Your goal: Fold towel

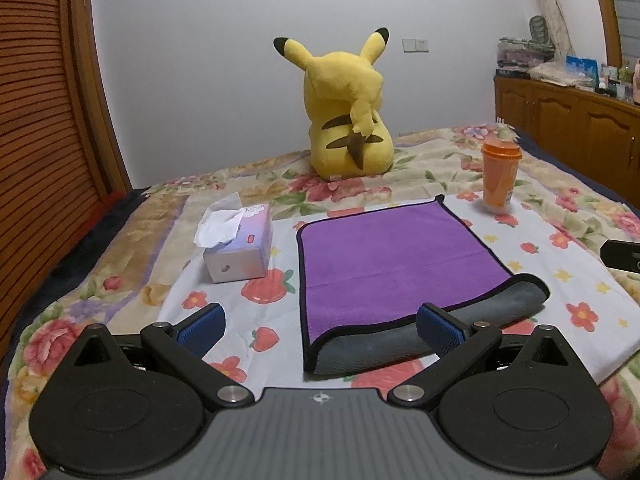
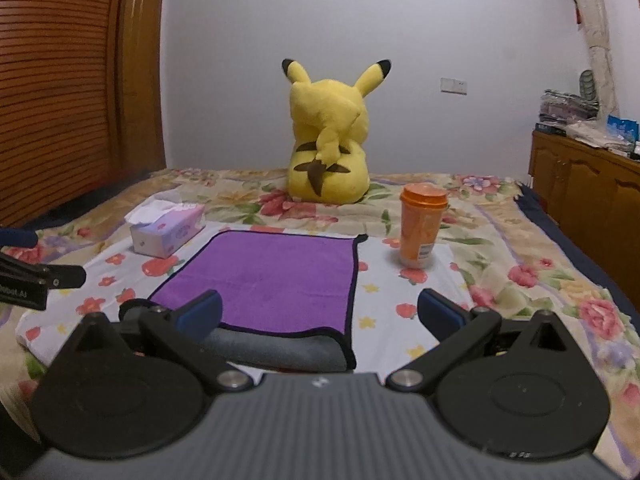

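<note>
A purple towel [image 1: 392, 256] with a black hem and grey underside lies on a floral bed sheet; its near edge is curled over, showing grey. It also shows in the right wrist view [image 2: 272, 276]. My left gripper [image 1: 320, 326] is open and empty, hovering at the towel's near left corner. My right gripper [image 2: 320, 314] is open and empty, over the towel's near right corner. The right gripper's tip shows at the left wrist view's right edge [image 1: 622, 258]; the left gripper shows at the right wrist view's left edge [image 2: 36, 276].
A tissue box [image 1: 238, 248] stands left of the towel, an orange lidded cup [image 1: 500, 176] at its far right. A yellow plush toy [image 1: 346, 112] sits behind. A wooden headboard [image 1: 44, 120] is left; a wooden cabinet [image 1: 568, 120] is right.
</note>
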